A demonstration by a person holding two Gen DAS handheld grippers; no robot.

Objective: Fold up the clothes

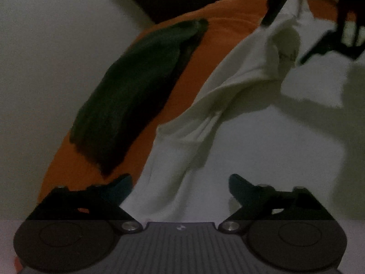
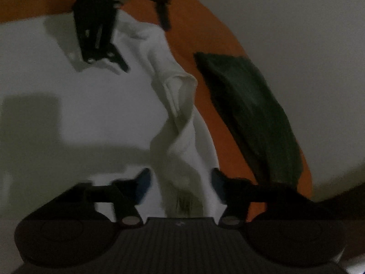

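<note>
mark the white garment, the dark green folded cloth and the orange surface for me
white garment (image 1: 228, 96): left wrist view, bunched middle of the fabric.
dark green folded cloth (image 2: 253, 105): right wrist view, centre of its top face.
orange surface (image 1: 198, 68): left wrist view, bare strip between the two cloths.

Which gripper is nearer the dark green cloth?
Hard to call. The cloth lies ahead-left of the left gripper and ahead-right of the right gripper, which looks marginally closer.
</note>
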